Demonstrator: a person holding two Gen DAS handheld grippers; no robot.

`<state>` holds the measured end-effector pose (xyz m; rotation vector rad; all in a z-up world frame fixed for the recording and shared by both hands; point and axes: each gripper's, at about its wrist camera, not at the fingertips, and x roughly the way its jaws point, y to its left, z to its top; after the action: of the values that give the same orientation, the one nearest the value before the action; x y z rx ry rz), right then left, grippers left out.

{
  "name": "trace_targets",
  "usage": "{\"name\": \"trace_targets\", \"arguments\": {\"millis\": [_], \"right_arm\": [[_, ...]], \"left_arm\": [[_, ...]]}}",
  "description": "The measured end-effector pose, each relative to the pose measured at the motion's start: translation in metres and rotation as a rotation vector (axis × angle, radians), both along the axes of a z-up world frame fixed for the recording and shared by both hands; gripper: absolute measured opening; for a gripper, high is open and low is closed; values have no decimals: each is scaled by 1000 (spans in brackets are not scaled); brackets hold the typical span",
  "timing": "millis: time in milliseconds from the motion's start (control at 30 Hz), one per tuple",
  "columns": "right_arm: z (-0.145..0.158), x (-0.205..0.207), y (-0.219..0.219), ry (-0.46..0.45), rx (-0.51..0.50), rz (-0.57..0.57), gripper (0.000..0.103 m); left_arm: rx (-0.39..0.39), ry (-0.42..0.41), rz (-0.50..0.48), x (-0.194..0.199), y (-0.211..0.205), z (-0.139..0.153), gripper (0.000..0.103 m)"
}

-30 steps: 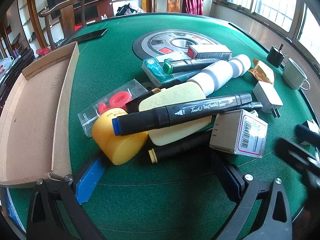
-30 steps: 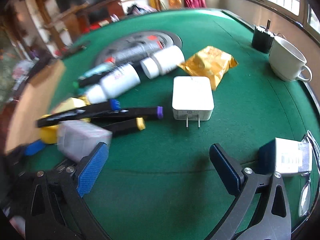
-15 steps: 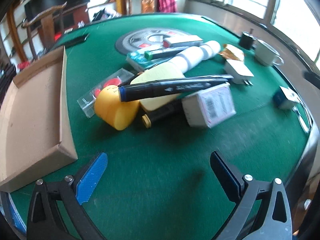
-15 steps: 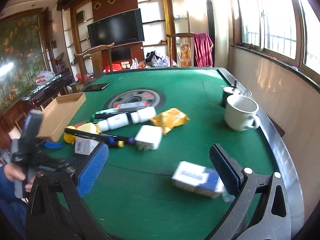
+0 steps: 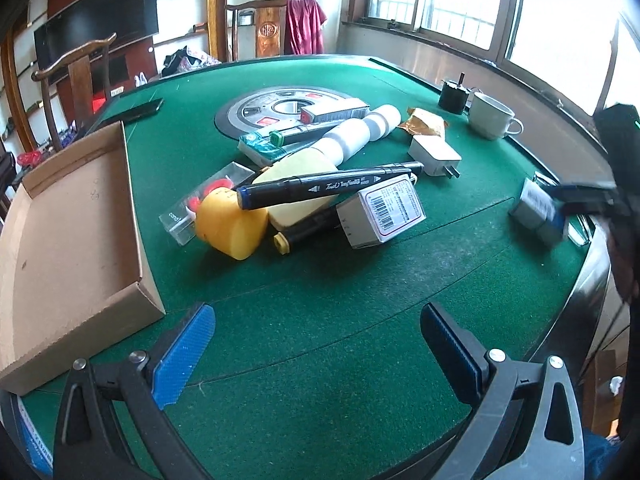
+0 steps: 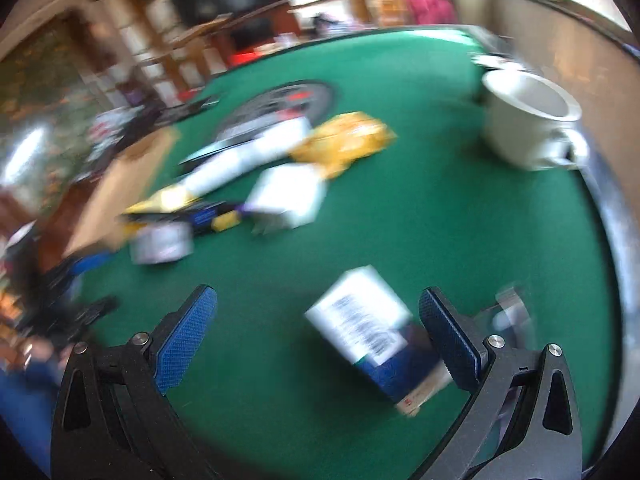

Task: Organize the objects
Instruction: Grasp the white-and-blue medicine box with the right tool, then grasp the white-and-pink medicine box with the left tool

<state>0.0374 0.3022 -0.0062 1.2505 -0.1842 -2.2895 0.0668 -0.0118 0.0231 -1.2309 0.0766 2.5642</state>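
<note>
Geometry first: my right gripper (image 6: 318, 330) has its jaws spread wide and empty, and the small white-and-blue cardboard carton with a barcode label (image 6: 366, 330) sits on the green felt table (image 6: 420, 216) just ahead of them, off-centre toward the right finger (image 6: 448, 338) and close to it; I can't tell if they touch, the right wrist view is motion-blurred. The carton's long axis runs diagonally, from far-left to near-right, so it isn't square to the jaw gap; I judge a small shift right plus a wrist twist is needed before closing. From the left wrist view the same carton (image 5: 538, 210) lies far off at the right table edge, with the right tool's dark body over it. My left gripper (image 5: 316, 346) is also spread wide with nothing between the pads, hanging over bare felt, well apart from the carton, so the right hand is clearly nearer. The shallow brown cardboard tray (image 5: 76, 216), the likely drop spot, sits on the left side, across the clutter pile from the carton.
</note>
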Motion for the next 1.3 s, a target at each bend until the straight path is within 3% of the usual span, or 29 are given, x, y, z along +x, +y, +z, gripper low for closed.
{"name": "trace_targets", "arguments": {"millis": [67,167,200,233,300,433,633,733,833,900,1067,1300], "right_arm": [[2,17,-17,21,50,47,102],[-8,26,-38,28,204,24,100],[-11,26,-41,14,223,18,88],[-14,26,-43,4,239,10,64],[-22,23,-45,-28,276,-19,38],[-23,28,-52,26,314,-40,34],[-7,39,-60,125,215,-73,34],[-5,40,-63,137,161,-70,34],[-11,39,-65,116,118,-73,34],[-15,39,-65,101,103,-73,34],[-22,39,-61,85,93,-78,34],[-28,36,-57,71,73,-80,34]], "left_arm": [[2,-7,6,-1,-1,-1,103],[4,-6,5,2,0,0,103],[3,-2,5,3,0,1,103],[1,1,5,4,0,1,103],[2,-2,3,3,0,1,103],[23,-13,-4,2,0,3,102],[65,-2,-33,-4,4,13,102],[16,49,-86,-5,16,21,100],[-91,122,-178,-5,34,26,96],[-150,123,-247,-9,46,23,92],[-262,102,-343,-20,67,10,63],[-308,117,-344,-36,74,7,63]]}}
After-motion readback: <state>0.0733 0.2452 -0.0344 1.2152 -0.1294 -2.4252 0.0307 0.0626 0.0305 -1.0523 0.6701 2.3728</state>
